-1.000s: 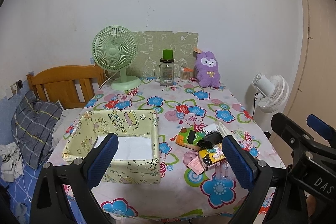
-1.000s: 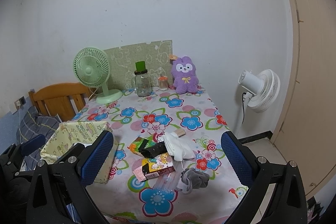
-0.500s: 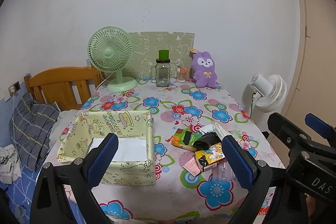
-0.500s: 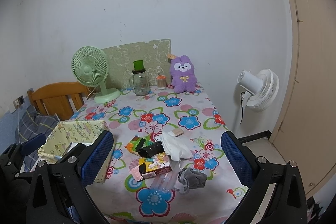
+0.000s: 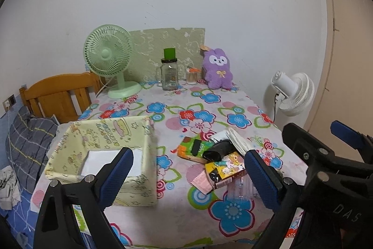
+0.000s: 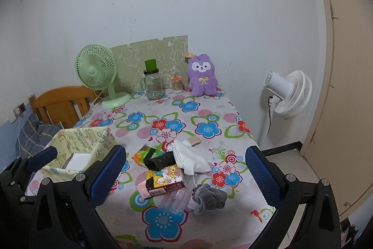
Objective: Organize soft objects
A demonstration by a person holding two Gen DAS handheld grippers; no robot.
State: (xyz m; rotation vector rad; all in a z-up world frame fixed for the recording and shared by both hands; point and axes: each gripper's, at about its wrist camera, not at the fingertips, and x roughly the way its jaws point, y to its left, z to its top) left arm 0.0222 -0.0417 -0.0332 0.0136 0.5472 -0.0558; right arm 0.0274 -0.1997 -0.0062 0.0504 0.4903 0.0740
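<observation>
A yellow fabric storage box [image 5: 105,155] stands open at the table's front left; it also shows in the right wrist view [image 6: 81,146]. A pile at the front right holds a white cloth [image 6: 188,155], a grey scrunchie [image 6: 209,197], a black rolled item [image 6: 160,159], a green packet [image 5: 193,148] and a cartoon carton [image 6: 163,181]. A purple plush rabbit [image 5: 218,70] sits at the back. My left gripper [image 5: 188,179] is open and empty, held before the table's front edge. My right gripper [image 6: 186,176] is open and empty, facing the pile.
A green desk fan [image 5: 109,62], a glass jar with a green lid [image 5: 169,72] and a small jar [image 5: 192,76] stand at the back. A wooden chair [image 5: 58,95] and bedding are to the left. A white floor fan [image 5: 293,95] stands to the right.
Both grippers have drawn back slightly from the table, so the table looks a little farther. Nothing on the table has moved.
</observation>
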